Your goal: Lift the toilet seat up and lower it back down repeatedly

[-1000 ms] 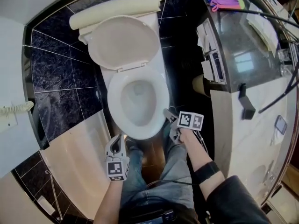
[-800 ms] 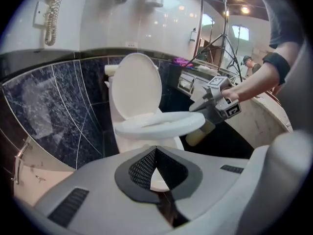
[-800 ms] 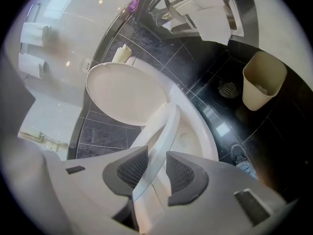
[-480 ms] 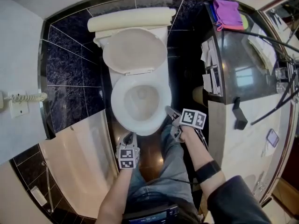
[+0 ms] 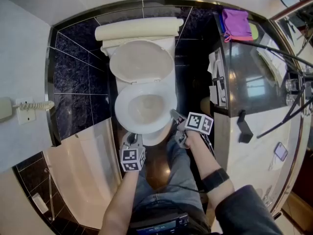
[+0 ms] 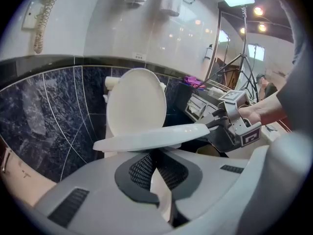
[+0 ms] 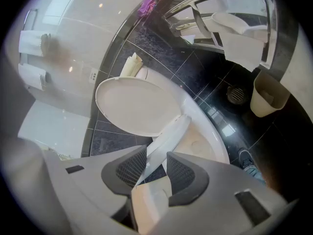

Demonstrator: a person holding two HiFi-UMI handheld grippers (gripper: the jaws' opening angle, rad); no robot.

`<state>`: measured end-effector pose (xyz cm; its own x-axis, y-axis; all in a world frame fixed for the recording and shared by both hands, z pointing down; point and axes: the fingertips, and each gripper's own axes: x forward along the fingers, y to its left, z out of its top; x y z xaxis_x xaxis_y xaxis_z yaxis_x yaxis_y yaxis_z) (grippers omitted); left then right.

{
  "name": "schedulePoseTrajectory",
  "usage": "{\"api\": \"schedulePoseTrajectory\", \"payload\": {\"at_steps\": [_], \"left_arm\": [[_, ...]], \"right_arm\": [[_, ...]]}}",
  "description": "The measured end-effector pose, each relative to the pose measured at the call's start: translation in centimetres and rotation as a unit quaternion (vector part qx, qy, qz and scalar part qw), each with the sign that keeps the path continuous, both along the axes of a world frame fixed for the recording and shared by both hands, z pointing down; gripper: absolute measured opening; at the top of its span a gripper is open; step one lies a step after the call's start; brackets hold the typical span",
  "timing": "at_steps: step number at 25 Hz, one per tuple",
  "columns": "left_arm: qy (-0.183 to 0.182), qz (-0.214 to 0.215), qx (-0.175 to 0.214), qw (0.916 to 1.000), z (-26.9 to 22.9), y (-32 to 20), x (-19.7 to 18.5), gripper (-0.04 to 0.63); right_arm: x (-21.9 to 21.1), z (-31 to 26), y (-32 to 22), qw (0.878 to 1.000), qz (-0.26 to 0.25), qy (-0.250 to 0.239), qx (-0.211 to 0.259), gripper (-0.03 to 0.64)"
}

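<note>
Right gripper (image 7: 156, 153): jaws part spread and just been opening. The toilet seat (image 7: 168, 136) rim sits between the pads and fills the gap, gripped at the seat's 3 o'clock edge. The seat is lifted partway off the bowl (image 7: 205, 141), tilted, and well short of the lid (image 7: 132, 106), which stands upright against the tank (image 5: 139, 28).

Left gripper (image 6: 152, 155): jaw tips pressed together, nothing in them. It hangs at 6 o'clock of the bowl front, clear of the seat.

Floor: glossy black tile (image 7: 220, 82) with white grout, same dark tile low on the wall, pale wall above.

Head view: bathtub (image 5: 83, 160) edge at 8 o'clock, close beside the bowl. The counter (image 5: 249, 62) runs along 3 o'clock. Only narrow floor strips lie either side of the toilet. The person's jeans legs (image 5: 181, 170) fill the gap at 6 o'clock.

Around: waste bin (image 7: 268, 96) and floor drain (image 7: 237, 94) on the tile between toilet and counter, at 2 o'clock in the right gripper view. Purple cloth (image 5: 237, 21) at the counter's far end. Wall phone (image 5: 7, 109) at 9 o'clock. Tripod (image 6: 234, 62) by the mirror. The arc between seat and lid looks unobstructed.
</note>
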<state>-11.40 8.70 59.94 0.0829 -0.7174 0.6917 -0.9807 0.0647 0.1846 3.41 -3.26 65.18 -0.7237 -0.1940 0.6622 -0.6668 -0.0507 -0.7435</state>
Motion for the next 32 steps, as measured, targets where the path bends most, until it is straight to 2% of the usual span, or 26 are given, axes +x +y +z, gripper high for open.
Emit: {"api": "schedulePoseTrajectory", "payload": {"at_steps": [5, 9, 14, 16, 18, 23, 29, 32], "left_arm": [[-0.004, -0.009, 0.016, 0.9998, -2.0, -3.2, -1.1, 0.000], [-0.024, -0.001, 0.033, 0.9992, -3.5, -6.5, -2.4, 0.000], [-0.036, 0.001, 0.049, 0.9981, -5.2, -10.8, -4.1, 0.000], [-0.040, -0.002, 0.056, 0.9976, -5.8, -12.6, -4.7, 0.000], [-0.048, 0.001, 0.060, 0.9970, -6.3, -14.4, -5.2, 0.000], [-0.076, 0.005, 0.072, 0.9945, -6.7, -18.3, -7.1, 0.000], [-0.100, 0.012, 0.076, 0.9920, -6.8, -22.6, -8.9, 0.000], [-0.105, 0.009, 0.071, 0.9919, -6.7, -23.9, -9.7, 0.000]], "right_arm": [[-0.6, -2.3, -2.1, 1.000, -0.004, -0.007, 0.009, 0.149], [-1.0, -6.1, -3.7, 0.998, -0.032, -0.024, 0.054, 0.123], [-0.9, -10.0, -5.6, 0.990, -0.061, -0.014, 0.125, 0.101], [-0.6, -11.3, -6.2, 0.986, -0.068, -0.003, 0.154, 0.078], [-0.2, -12.4, -6.8, 0.979, -0.080, 0.012, 0.188, 0.017], [0.5, -14.1, -7.0, 0.959, -0.123, 0.036, 0.252, 0.015], [1.1, -15.0, -6.6, 0.941, -0.158, 0.053, 0.293, 0.015], [1.4, -14.9, -6.8, 0.937, -0.168, 0.059, 0.299, 0.015]]}}
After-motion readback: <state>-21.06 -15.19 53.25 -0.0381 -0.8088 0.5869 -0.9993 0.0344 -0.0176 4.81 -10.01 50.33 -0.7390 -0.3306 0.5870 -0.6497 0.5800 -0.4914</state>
